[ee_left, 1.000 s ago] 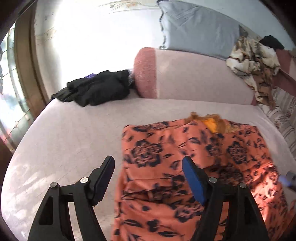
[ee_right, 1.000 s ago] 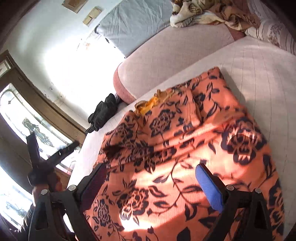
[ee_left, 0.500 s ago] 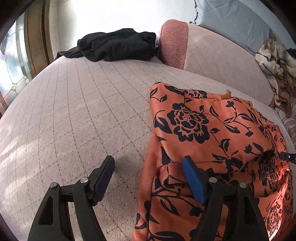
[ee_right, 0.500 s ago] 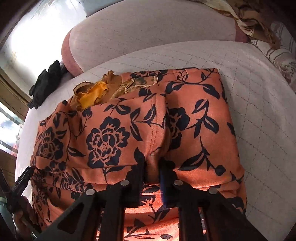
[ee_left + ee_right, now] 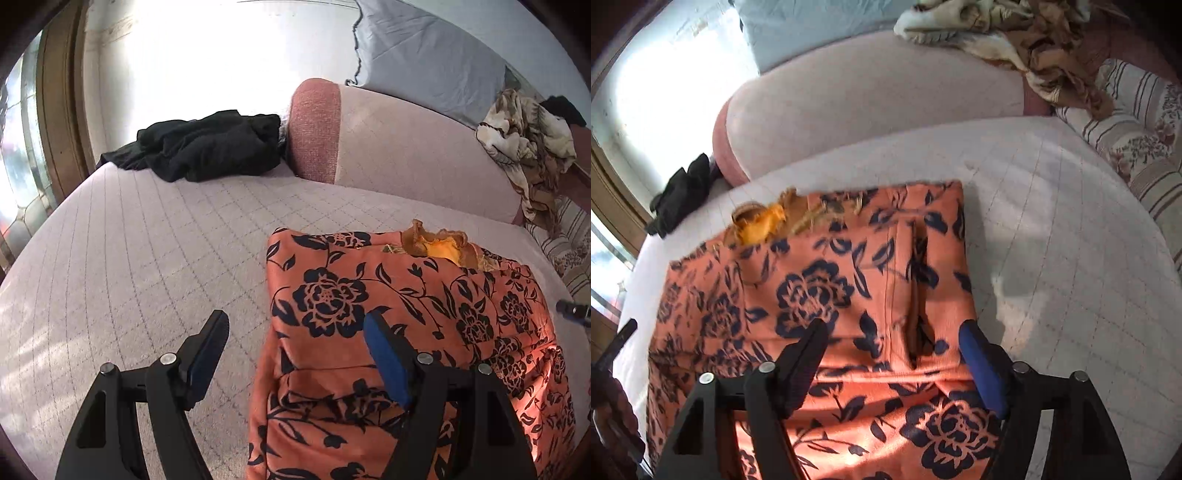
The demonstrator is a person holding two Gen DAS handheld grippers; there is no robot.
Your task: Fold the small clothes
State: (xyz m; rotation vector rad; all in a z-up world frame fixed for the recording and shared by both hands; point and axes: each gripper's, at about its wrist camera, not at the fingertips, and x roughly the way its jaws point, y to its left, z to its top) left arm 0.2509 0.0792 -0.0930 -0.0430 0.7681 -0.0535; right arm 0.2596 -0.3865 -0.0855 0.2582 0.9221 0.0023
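Observation:
An orange garment with dark blue flowers [image 5: 388, 306] lies folded on the pinkish quilted bed [image 5: 129, 258]. A yellow-orange frilly lining [image 5: 443, 247] shows at its far edge. My left gripper [image 5: 295, 350] is open and empty, straddling the garment's left edge. In the right wrist view the same garment [image 5: 831, 288] lies below my right gripper [image 5: 894, 354], which is open and empty just above a vertical crease in the cloth. The lining also shows in this view [image 5: 761, 225].
A black clothes heap [image 5: 207, 147] lies at the bed's far left. A pink bolster [image 5: 388, 147] runs along the back with a grey pillow [image 5: 424, 62] behind it. A brown patterned cloth [image 5: 528, 140] is draped at right. A striped floral pillow [image 5: 1137, 136] sits far right.
My right gripper was shut on a pinch of the garment and has opened and let it go. My left gripper has pulled back and tilted up, still open.

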